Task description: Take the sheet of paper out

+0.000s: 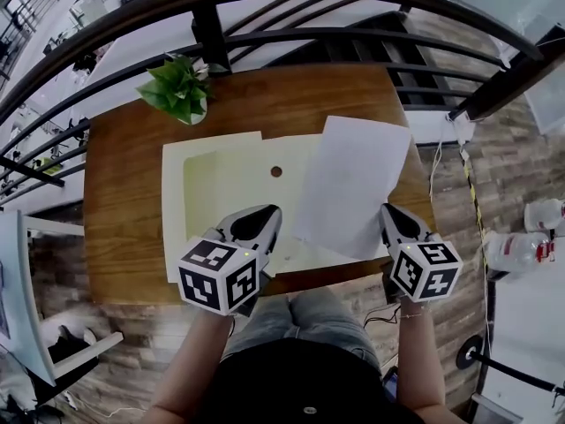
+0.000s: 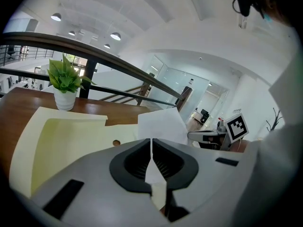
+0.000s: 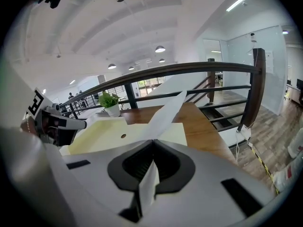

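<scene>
Jaws shut tight on both sides: your left gripper (image 2: pixel 151 144) pinches a sliver of white between its pads, and your right gripper (image 3: pixel 152 145) is clamped on the same sheet of paper (image 1: pixel 353 184), which runs up and away from its tips. You hold the sheet by its near edge, one gripper toward each corner. By the look of it, that grip keeps the thin paper spread rather than drooping or creasing. The sheet sits angled over the right end of the cream folder (image 1: pixel 221 188) lying open on the wooden bench (image 1: pixel 124 237), with its far edge reaching past the folder. It appears out of the folder, or very nearly so.

The head view gives the whole layout: folder, sheet, both grippers at the near edge, a potted plant (image 1: pixel 181 91) at the far left corner and the railing (image 1: pixel 265 35) beyond. It cannot show the grip itself. The gripper views supply that, each showing paper caught between closed jaws. The right gripper view also shows the sheet raised clear of the folder, a lift that is hard to judge from above.
</scene>
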Action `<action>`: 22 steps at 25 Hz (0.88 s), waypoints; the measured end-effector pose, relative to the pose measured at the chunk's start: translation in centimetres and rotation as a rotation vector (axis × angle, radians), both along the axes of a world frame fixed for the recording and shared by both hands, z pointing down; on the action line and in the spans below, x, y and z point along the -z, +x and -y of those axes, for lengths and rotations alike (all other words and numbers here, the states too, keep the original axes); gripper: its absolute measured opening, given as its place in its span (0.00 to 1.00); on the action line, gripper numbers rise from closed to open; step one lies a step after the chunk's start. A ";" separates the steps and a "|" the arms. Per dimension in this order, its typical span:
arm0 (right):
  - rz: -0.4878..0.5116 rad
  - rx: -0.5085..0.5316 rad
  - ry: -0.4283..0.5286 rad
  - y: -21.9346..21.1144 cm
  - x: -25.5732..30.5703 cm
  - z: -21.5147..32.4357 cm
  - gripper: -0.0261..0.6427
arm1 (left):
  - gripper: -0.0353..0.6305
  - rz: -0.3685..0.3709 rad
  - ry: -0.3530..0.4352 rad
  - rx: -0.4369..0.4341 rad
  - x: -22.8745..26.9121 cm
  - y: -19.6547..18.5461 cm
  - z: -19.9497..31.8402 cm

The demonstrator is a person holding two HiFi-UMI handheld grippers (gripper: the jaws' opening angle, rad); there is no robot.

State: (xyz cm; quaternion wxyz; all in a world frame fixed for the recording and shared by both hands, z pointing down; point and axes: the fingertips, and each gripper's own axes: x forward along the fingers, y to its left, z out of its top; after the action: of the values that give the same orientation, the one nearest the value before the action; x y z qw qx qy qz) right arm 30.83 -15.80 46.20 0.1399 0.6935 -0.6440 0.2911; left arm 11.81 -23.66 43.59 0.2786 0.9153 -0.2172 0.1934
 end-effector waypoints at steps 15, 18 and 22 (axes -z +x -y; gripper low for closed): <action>-0.050 0.069 0.178 -2.8 8.9 1.0 0.08 | 0.09 -0.062 0.050 0.053 3.1 -3.3 -0.4; -0.055 0.073 0.229 -3.8 11.0 1.1 0.08 | 0.09 -0.076 0.071 0.056 4.1 -4.0 -0.7; -0.055 0.108 0.279 -5.8 13.2 0.9 0.08 | 0.09 -0.086 0.104 0.062 5.5 -5.0 -1.4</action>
State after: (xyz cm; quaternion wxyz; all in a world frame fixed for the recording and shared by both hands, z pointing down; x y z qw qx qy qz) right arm 25.02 -16.65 32.99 0.0753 0.6782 -0.7105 0.1717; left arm 6.77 -22.28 38.11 0.2455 0.9289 -0.2429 0.1335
